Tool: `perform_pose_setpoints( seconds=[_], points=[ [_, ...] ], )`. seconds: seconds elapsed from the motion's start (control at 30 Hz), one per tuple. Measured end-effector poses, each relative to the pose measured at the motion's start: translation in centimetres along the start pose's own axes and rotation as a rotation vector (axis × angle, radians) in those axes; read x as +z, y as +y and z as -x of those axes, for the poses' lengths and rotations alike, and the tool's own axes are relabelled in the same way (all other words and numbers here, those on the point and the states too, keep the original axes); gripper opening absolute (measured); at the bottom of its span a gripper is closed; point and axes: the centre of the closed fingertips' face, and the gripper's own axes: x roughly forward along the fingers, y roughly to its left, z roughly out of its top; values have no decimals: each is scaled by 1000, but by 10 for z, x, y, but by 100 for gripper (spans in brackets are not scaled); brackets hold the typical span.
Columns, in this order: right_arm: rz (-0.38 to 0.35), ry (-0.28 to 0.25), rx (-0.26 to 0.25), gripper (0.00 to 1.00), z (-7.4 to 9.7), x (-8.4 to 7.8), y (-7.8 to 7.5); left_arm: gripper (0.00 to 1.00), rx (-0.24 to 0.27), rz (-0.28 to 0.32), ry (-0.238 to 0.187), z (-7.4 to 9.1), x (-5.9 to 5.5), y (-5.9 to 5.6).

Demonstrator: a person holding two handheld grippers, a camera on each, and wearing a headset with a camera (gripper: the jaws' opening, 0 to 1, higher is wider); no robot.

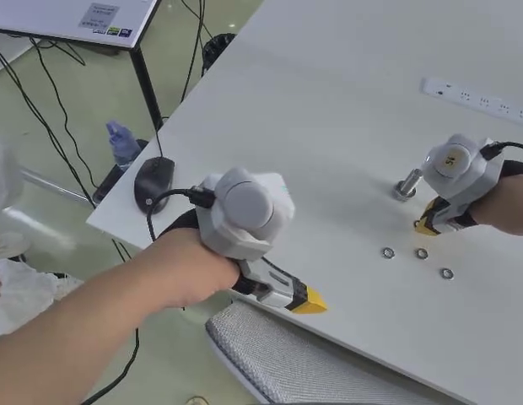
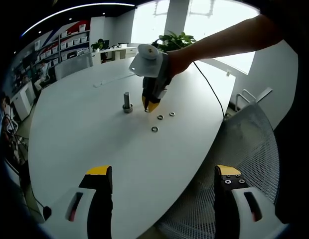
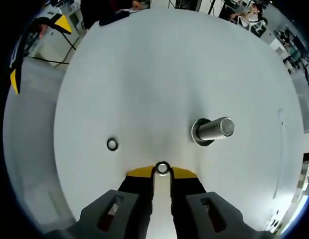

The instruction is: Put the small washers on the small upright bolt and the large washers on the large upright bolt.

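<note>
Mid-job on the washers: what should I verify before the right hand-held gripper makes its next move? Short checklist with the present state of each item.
1. Grip: ok. The right hand-held gripper has its jaws nearly together on the pinched washer.
2. Washer lifted off the table: cannot tell.
3. Bolt upright: ok. It stands just beside the tips.
4. Washer size matches this bolt: cannot tell.
5. Left hand-held gripper out of the way: ok. It is open and held at the table's near edge, apart from the work.
6. Loose washers off the path to the bolt: ok. They lie flat, apart from it.
</note>
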Motion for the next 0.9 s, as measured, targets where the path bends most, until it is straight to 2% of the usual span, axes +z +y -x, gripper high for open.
perform_pose_setpoints(
  seconds=[0.33,0.43,0.7,0.9],
  points=[
    [-35,-9,-11,12,15,-15,0,89,8,0,-24,-7,10,5],
    [-42,-10,-15,12,19,-21,0,90,3,17,-38,-9,14,6],
    [-81,3,-26,12,28,-48,-4,94,-7,7,-46,-18,21,5],
    [-107,10,-42,12,34,-62,-11,96,-8,-4,-46,-21,23,5]
  ],
)
